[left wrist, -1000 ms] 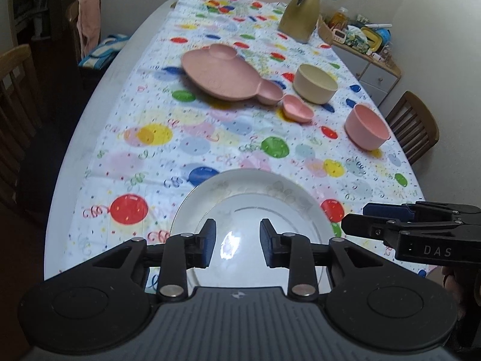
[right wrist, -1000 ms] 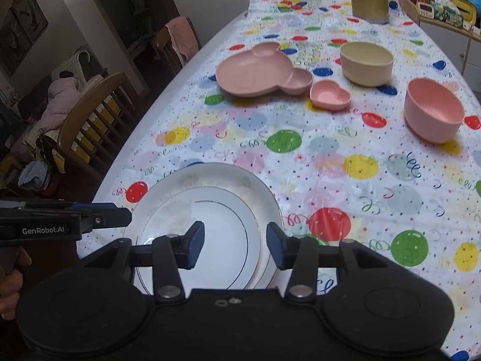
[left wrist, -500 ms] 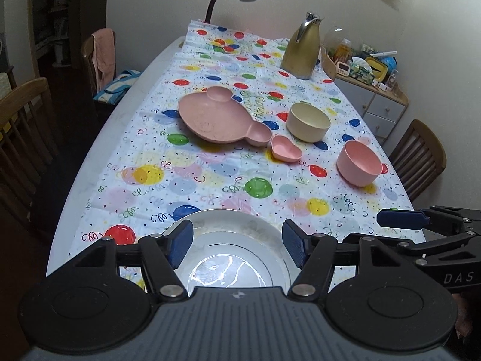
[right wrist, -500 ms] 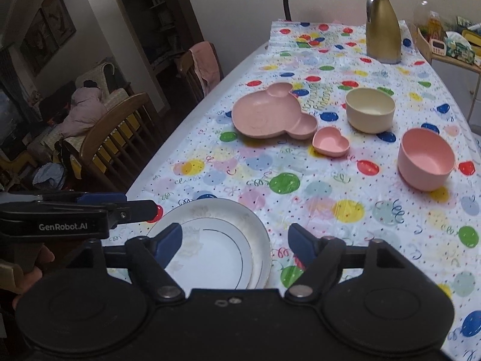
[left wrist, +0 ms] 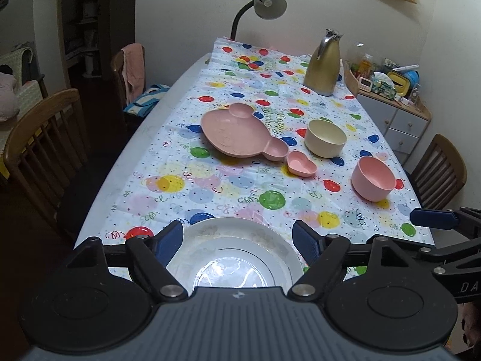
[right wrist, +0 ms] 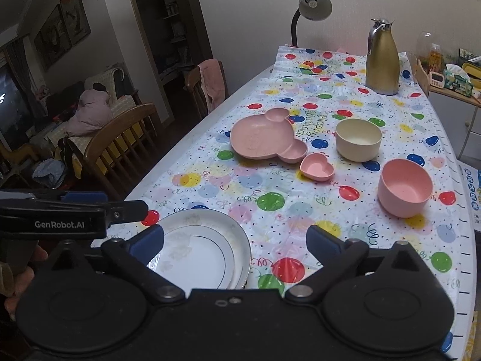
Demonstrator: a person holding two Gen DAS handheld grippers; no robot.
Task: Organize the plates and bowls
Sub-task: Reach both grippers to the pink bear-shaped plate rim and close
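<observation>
Two white plates (left wrist: 234, 249) (right wrist: 207, 246) lie stacked at the table's near end, the smaller on the larger. Above them my left gripper (left wrist: 237, 237) hangs with its jaws opening and nothing between the pads. My right gripper (right wrist: 236, 239) is also opening, raised over the plates' right edge and holding nothing. Farther up the table stand a pink bear-shaped plate (left wrist: 237, 132) (right wrist: 264, 135), a pink heart dish (left wrist: 302, 167) (right wrist: 317, 167), a cream bowl (left wrist: 326, 138) (right wrist: 357, 138) and a pink bowl (left wrist: 372, 177) (right wrist: 404, 186).
A gold jug (left wrist: 323, 66) (right wrist: 381, 60) and a desk lamp (left wrist: 267, 3) stand at the far end of the balloon tablecloth (left wrist: 210, 186). Wooden chairs (left wrist: 42, 138) (right wrist: 120, 138) line the left side, another chair (left wrist: 439, 168) the right. A cluttered cabinet (left wrist: 390, 102) is at the back right.
Both grippers have opened wide and lifted away from the white plates. More of the table and room now shows in both views.
</observation>
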